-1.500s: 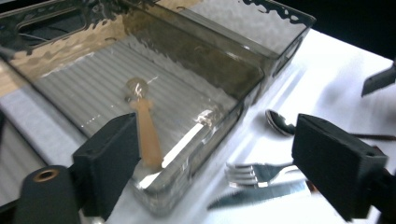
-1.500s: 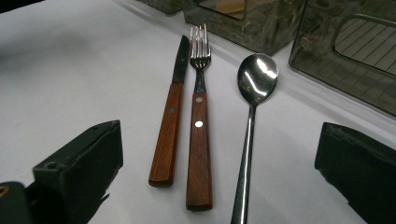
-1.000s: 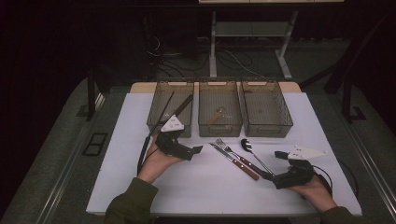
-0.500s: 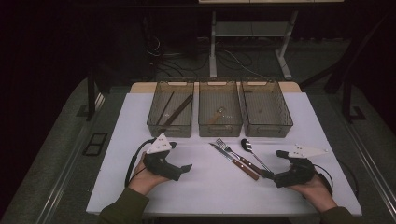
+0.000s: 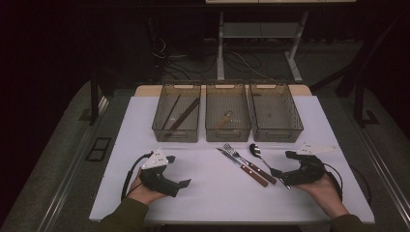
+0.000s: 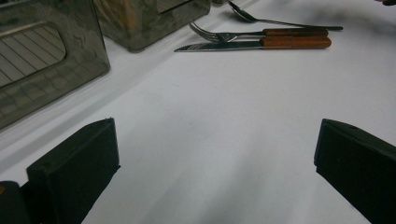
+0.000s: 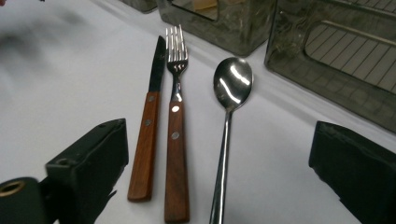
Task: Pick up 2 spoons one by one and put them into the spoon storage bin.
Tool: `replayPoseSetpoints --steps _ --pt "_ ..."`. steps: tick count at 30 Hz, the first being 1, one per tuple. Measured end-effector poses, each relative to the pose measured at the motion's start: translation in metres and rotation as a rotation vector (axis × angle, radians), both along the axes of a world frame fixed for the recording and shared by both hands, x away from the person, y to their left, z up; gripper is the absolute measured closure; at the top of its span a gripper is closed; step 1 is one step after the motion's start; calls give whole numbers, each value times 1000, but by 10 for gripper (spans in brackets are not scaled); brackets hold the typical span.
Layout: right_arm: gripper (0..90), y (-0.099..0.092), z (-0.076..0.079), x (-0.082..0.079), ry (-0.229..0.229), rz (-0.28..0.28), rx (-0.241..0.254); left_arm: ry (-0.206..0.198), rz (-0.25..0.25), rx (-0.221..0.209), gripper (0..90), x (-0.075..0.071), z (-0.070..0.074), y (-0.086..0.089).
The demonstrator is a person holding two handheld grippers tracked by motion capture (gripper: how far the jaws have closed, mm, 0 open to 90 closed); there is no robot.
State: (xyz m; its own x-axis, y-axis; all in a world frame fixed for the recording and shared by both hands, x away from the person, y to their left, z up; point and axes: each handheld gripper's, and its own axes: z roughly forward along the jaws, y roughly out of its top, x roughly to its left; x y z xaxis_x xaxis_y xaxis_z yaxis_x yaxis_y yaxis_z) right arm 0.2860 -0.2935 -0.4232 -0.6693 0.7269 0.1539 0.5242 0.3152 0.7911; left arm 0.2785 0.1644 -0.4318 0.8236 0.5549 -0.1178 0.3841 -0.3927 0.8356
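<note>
A knife, a fork and a metal spoon lie side by side on the white table, in front of three smoked plastic bins. The knife and fork have wooden handles. My right gripper rests open on the table at the handle ends, with the handles between its jaws and not touching them. My left gripper lies open on bare table at the front left, holding nothing; the cutlery is far ahead of it.
The left bin holds long dark utensils, the middle bin a small light object, and the right bin a few small bits. The white table top ends close behind both hands. Dark floor and a desk frame lie beyond.
My left gripper has drawn back from the left bin toward the front edge and come down onto the table. The right gripper has barely moved.
</note>
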Motion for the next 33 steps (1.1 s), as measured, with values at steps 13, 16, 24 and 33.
replayPoseSetpoints --steps 13,16,24,33 --pt "158 10 0 33 35 -15 2 4 -5 -11 0 1 -1 -1" --pt "198 13 -2 39 41 -11 4 2 -10 -10 0 0 -1 -1" --pt "344 20 -7 57 65 -2 6 9 -16 -10 0 0 -2 -3" --pt "450 28 -16 74 109 5 -2 11 -23 -9 0 0 -2 -4"
